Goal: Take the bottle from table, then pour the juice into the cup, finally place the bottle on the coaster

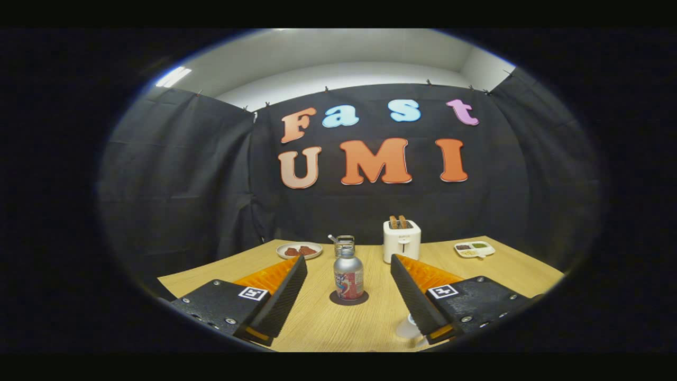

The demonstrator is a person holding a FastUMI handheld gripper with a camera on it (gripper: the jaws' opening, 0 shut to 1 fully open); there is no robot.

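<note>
The silver juice bottle (348,276) stands upright on a dark round coaster (348,298), ahead of the gripper (349,283) and in line with the gap between its fingers, which are spread wide and touch nothing. Just behind the bottle sits a glass cup (345,243). The light wooden table (492,270) also carries a plate of reddish food (299,250), a white toaster (402,239) with two slices raised, and a small divided tray (474,248). Black cloth (174,174) walls the booth beneath a pale ceiling (338,53).
</note>
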